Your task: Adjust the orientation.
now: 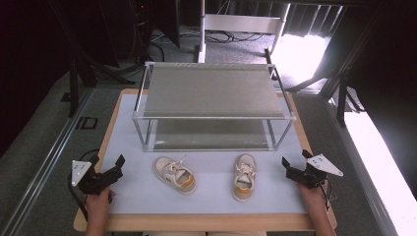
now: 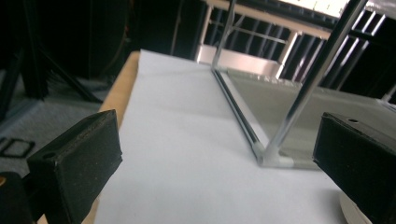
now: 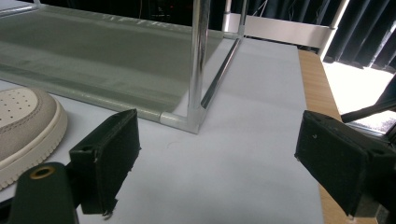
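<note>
Two small beige shoes with orange heels lie on the white mat in front of a two-tier metal shoe rack [image 1: 212, 93]. The left shoe [image 1: 174, 174] is angled, the right shoe [image 1: 244, 177] points toward the rack. My left gripper [image 1: 117, 166] rests open at the mat's left edge, nothing between its pads [image 2: 77, 168]. My right gripper [image 1: 287, 167] stands open at the mat's right edge, pads [image 3: 107, 156] apart over bare mat. The right shoe's toe [image 3: 25, 126] lies just left of the right gripper's jaws.
The rack's near corner posts [image 2: 280, 140] [image 3: 196, 84] stand a short way ahead of each gripper. The wooden table edge [image 1: 206, 222] frames the mat. Dark stands and cables sit on the floor behind the table.
</note>
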The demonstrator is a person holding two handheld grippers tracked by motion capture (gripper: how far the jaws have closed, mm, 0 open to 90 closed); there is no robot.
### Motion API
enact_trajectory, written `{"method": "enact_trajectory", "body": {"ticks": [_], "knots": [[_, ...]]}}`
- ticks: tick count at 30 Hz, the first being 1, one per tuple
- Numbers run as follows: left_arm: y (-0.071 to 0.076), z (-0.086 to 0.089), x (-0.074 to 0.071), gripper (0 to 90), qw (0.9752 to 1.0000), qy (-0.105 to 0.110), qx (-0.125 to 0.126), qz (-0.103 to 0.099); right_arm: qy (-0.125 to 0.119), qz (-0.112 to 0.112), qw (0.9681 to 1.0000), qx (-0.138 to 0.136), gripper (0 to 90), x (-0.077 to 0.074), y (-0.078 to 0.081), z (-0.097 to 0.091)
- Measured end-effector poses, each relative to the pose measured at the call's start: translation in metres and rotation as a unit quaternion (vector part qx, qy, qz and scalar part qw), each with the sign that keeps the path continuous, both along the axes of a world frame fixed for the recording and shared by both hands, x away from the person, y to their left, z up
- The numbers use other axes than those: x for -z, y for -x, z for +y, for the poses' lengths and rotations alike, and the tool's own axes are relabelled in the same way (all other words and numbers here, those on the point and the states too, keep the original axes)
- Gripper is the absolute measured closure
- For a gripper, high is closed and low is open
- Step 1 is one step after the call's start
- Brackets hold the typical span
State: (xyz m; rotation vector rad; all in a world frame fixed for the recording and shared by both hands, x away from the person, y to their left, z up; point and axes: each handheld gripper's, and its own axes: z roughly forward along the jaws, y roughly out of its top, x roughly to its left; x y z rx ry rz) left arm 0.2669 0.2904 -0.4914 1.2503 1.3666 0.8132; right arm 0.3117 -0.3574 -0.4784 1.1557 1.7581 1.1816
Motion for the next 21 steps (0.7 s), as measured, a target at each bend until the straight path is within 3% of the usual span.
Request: {"method": "enact_trajectory", "body": {"ticks": [2, 5, 6, 9, 12, 16, 17, 18, 19, 21], "knots": [[0.001, 0.000, 0.000, 0.7, 0.9998, -0.003, 0.019, 0.005, 0.001, 0.000, 1.0000, -0.001, 13.6, 0.000, 0.000, 0.000], [0.003, -0.002, -0.001, 0.8, 0.9984, -0.025, 0.050, 0.010, 0.002, 0.000, 1.0000, -0.002, 13.6, 0.000, 0.000, 0.000], [0.003, -0.002, -0.001, 0.8, 0.9984, -0.025, 0.050, 0.010, 0.002, 0.000, 1.0000, -0.002, 13.6, 0.000, 0.000, 0.000], [0.004, -0.006, -0.003, 0.8, 0.9957, -0.048, 0.077, 0.021, 0.001, -0.001, 1.0000, -0.002, 13.6, 0.000, 0.000, 0.000], [0.005, -0.008, -0.006, 0.8, 0.9926, -0.055, 0.103, 0.031, 0.001, 0.000, 1.0000, -0.002, 13.7, 0.000, 0.000, 0.000], [0.006, -0.010, -0.016, 0.8, 0.9883, -0.043, 0.140, 0.043, 0.001, 0.000, 1.0000, -0.002, 14.0, 0.000, 0.000, 0.000], [0.006, -0.012, -0.020, 0.8, 0.9872, -0.053, 0.143, 0.046, 0.001, 0.001, 1.0000, -0.002, 14.2, 0.000, 0.000, 0.000], [0.006, -0.018, -0.026, 0.9, 0.9828, -0.070, 0.162, 0.055, 0.003, 0.001, 1.0000, -0.002, 14.3, 0.000, 0.000, 0.001], [0.006, -0.018, -0.026, 1.2, 0.9828, -0.070, 0.162, 0.055, 0.003, 0.001, 1.0000, -0.002, 14.3, 0.000, 0.000, 0.001], [0.006, -0.023, -0.032, 1.3, 0.9797, -0.076, 0.177, 0.057, 0.006, 0.000, 1.0000, -0.002, 14.2, 0.000, 0.000, 0.001]]}}
